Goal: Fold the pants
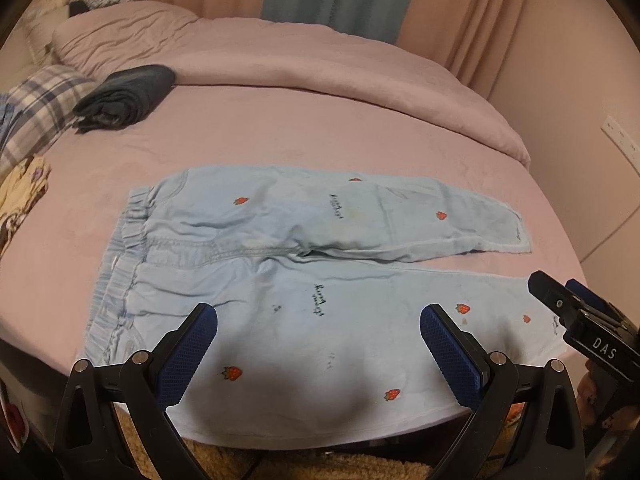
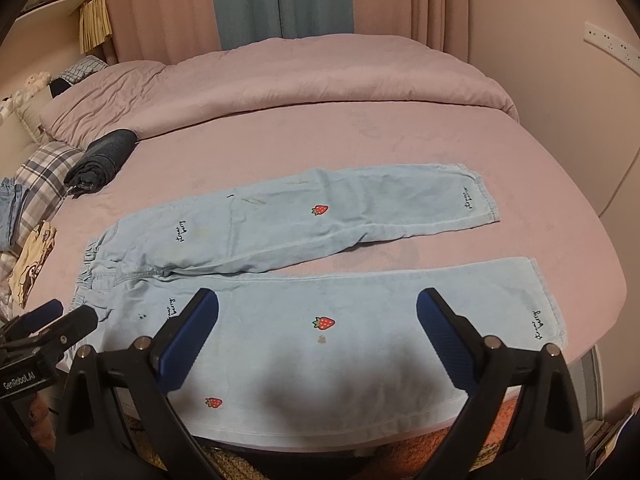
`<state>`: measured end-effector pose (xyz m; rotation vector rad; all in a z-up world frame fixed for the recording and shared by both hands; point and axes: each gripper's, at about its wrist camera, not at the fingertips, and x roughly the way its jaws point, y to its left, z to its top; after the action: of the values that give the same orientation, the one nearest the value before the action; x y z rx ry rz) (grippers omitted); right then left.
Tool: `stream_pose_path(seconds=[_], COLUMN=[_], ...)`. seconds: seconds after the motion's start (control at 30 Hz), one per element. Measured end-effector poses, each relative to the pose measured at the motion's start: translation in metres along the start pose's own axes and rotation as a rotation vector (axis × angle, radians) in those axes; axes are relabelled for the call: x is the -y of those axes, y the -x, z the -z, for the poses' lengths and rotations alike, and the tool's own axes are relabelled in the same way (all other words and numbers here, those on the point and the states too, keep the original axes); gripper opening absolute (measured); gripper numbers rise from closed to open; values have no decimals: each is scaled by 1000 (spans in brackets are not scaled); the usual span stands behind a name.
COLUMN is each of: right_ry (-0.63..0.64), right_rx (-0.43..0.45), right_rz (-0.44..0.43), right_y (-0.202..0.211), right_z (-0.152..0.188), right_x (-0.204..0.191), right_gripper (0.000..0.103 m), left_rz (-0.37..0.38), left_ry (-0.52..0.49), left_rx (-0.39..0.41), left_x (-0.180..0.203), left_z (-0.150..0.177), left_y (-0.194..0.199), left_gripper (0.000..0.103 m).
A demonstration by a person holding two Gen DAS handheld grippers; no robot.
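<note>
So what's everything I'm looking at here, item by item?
pants: one, light blue with red strawberries, spread flat on the near part of the bed, waistband to the left, legs apart.
bed sheet: one, pink, under the pants.
duvet: one, pink, bunched along the far side.
folded dark garment: one, charcoal, far left on the bed.
plaid cloth: one, grey and white check, left edge.
cream printed cloth: one, left edge.
curtains: pink with a teal one between them, behind the bed.
left hand-held gripper: black, blue pads, open above the pants.
right hand-held gripper: same, open above the nearer leg.
</note>
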<state>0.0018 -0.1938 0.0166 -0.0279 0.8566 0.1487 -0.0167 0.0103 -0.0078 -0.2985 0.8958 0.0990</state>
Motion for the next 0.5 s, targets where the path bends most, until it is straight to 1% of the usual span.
stream_pose_path(seconds=[0.2,0.5], right_ry=[16,35], right_rx=[-23,-23], right_rz=[2,-3], right_y=[-6,-4], right_z=[-2,-3], right_x=[-10,-19], right_gripper=[97,95], left_rz=[0,6], left_ry=[47,47], left_rx=[11,12], left_x=[-17,-23], left_z=[-1,-1], left_y=[2,2], left_gripper=[100,100])
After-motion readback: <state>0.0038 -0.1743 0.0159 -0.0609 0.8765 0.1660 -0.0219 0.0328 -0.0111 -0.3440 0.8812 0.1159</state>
